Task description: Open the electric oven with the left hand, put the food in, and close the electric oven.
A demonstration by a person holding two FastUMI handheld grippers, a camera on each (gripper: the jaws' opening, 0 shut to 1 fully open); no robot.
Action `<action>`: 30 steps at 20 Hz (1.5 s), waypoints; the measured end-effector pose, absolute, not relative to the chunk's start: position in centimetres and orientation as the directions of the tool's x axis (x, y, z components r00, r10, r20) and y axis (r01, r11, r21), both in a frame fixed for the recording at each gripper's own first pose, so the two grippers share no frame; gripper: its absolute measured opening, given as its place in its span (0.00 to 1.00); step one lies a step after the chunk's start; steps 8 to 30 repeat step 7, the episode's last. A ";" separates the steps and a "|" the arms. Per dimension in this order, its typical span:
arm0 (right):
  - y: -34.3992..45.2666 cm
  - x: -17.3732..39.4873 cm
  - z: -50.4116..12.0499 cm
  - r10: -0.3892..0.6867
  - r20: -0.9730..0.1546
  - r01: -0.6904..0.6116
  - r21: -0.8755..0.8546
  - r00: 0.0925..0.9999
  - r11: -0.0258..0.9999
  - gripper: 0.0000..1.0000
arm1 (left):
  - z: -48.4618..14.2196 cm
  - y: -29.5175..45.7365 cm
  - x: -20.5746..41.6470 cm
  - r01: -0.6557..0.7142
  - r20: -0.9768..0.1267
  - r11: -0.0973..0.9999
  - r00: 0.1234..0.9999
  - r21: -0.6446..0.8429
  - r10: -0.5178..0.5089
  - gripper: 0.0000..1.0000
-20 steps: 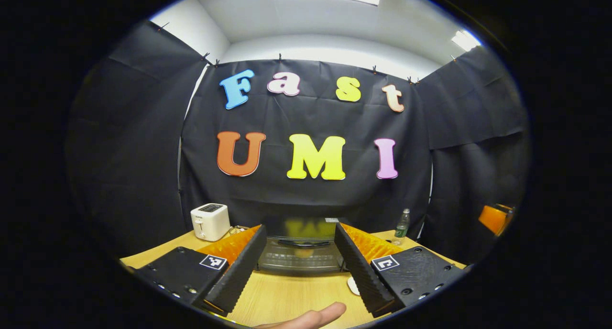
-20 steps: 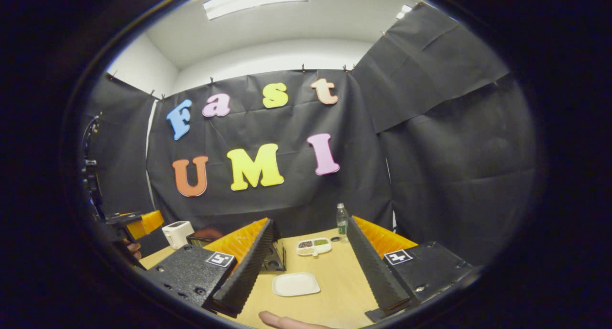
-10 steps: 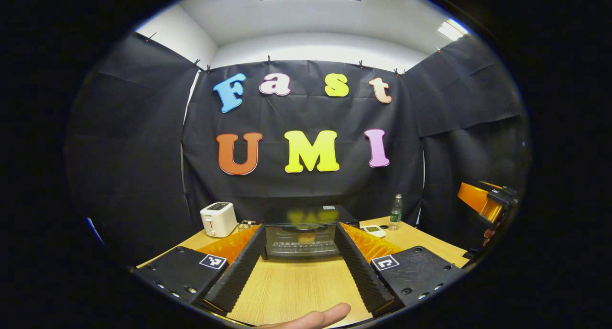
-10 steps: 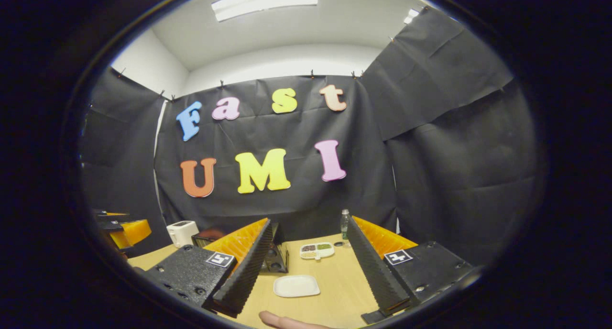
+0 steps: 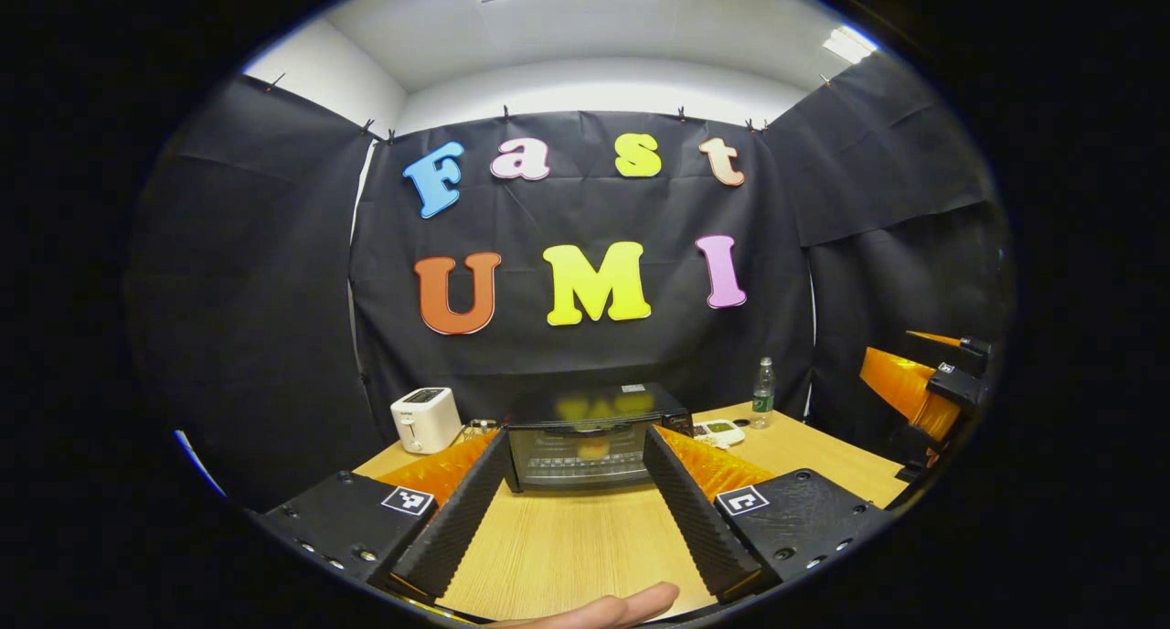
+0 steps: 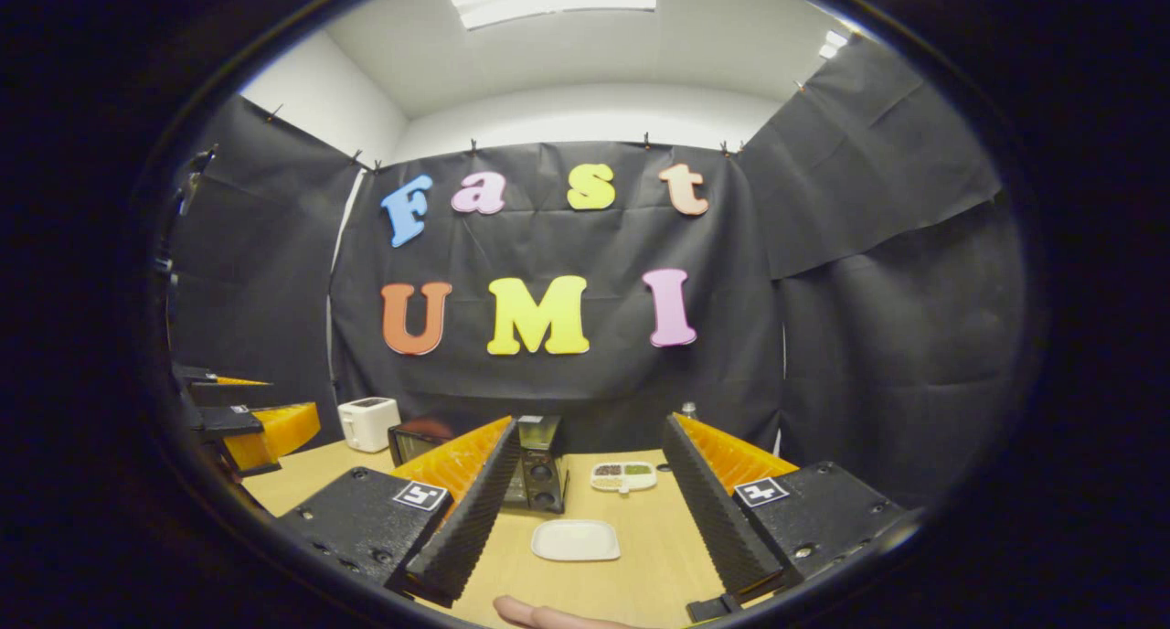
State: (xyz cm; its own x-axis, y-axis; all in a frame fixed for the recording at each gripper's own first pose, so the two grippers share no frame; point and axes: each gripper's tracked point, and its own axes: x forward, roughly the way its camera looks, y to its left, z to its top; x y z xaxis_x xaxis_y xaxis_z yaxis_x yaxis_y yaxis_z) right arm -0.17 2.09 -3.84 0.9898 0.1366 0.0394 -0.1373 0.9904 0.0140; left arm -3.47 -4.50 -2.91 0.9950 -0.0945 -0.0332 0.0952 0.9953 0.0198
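I've pulled both claws back from the electric oven (image 5: 585, 442), whose door's shut with food glowing inside. My left gripper (image 5: 571, 506) and right gripper (image 6: 590, 519) gape empty. Drifting sideways could clip the plate (image 6: 576, 539) beside it.

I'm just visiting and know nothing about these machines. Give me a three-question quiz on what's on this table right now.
1. True or false: the door of the black glass-fronted electric oven is shut.
2. Which item stands left of the oven in the left gripper view: A) the white toaster, B) the clear plastic bottle, C) the white divided snack tray?
3. Fill in: the flat white plate lies on the wooden table in front of the right tool, and it looks ____.

Key: 1 true. 2 A. 3 empty.
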 end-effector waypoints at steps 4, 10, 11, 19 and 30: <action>2.0 -0.1 -3.9 0.131 0.042 -0.132 0.007 0.990 0.991 0.94 | -2.6 -4.2 -3.7 0.098 -0.021 0.995 0.995 0.021 -0.097 0.96; 1.9 -0.1 -4.0 0.130 0.042 -0.130 0.009 0.991 0.991 0.94 | -2.5 -4.4 -3.9 0.104 -0.014 0.994 0.994 0.023 -0.104 0.96; 1.9 -0.1 -4.0 0.130 0.042 -0.130 0.009 0.991 0.991 0.94 | -2.5 -4.4 -3.9 0.104 -0.014 0.994 0.994 0.023 -0.104 0.96; 1.9 -0.1 -4.0 0.130 0.042 -0.130 0.009 0.991 0.991 0.94 | -2.5 -4.4 -3.9 0.104 -0.014 0.994 0.994 0.023 -0.104 0.96; 1.9 -0.1 -4.0 0.130 0.042 -0.130 0.009 0.991 0.991 0.94 | -2.5 -4.4 -3.9 0.104 -0.014 0.994 0.994 0.023 -0.104 0.96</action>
